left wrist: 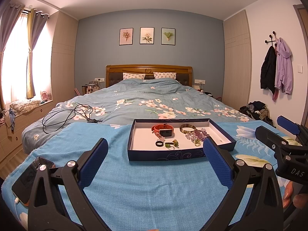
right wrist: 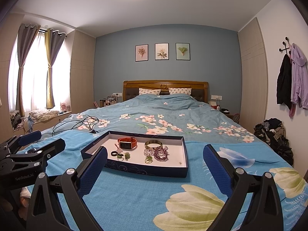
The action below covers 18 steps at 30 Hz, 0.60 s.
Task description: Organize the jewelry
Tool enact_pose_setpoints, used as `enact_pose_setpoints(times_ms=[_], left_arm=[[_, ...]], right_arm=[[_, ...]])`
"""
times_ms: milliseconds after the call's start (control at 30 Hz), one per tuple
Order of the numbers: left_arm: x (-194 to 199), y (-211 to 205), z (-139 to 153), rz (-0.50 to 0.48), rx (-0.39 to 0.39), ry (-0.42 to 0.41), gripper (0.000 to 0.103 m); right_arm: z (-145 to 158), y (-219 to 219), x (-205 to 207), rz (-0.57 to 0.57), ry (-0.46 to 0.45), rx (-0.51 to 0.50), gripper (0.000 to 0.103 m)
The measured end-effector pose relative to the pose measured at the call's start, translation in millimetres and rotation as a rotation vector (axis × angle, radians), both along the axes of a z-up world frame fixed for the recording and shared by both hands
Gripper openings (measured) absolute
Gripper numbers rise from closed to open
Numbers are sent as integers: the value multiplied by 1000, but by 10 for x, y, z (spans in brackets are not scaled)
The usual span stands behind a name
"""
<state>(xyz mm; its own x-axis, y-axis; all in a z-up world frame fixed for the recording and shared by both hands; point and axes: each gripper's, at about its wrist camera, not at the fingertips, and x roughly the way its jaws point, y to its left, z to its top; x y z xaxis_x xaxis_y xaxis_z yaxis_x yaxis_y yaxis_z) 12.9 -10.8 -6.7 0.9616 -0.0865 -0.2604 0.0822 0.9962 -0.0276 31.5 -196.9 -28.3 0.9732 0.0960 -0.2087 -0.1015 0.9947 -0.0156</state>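
On the near end of the bed: a bright blue floral blanket [right wrist: 134, 196] is spread over the quilt, and everything for the task sits on it.
Tray: a shallow dark-blue box tray [left wrist: 165, 155] with a white floor lies flat on the blanket, just beyond both grippers.
Watch: an orange-strapped watch [left wrist: 163, 130] lies on the far left part of the tray floor.
Bangle: a brownish bangle [left wrist: 187, 128] lies to the right of the watch, near the far wall.
Beads: purple and clear bead bracelets [left wrist: 198, 134] are heaped just near of the bangle, with small yellow-green rings [left wrist: 196, 142] at their near edge.
Rings: a black ring [left wrist: 159, 143] and green pieces [left wrist: 172, 144] lie near of the watch.
Left gripper [left wrist: 156, 161]: jaws spread wide, holding nothing, low over the blanket with the tray's near wall between its fingertips.
Right gripper [right wrist: 155, 165]: jaws also wide apart and empty, aimed at the tray's near right corner.
Left edge: a phone [left wrist: 28, 179] with a white cable lies on the blanket beside the left gripper.
Far left: a black cable [left wrist: 67, 115] is coiled on the quilt.
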Motion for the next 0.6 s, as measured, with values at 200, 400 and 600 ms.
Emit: enact_pose_setpoints(times_ms=[200,400,600], left_arm=[[0,-1,-5,-2,0,0,97],[2,0,-1,-1,1,1,97],[-4,-5,-6,-1,0,1,97]], right_arm=[[3,-8,6,0,-1,-1,96],[-8,7,-10,-1,1,0,96],[-14,18,-14,-1,4,-1,96]])
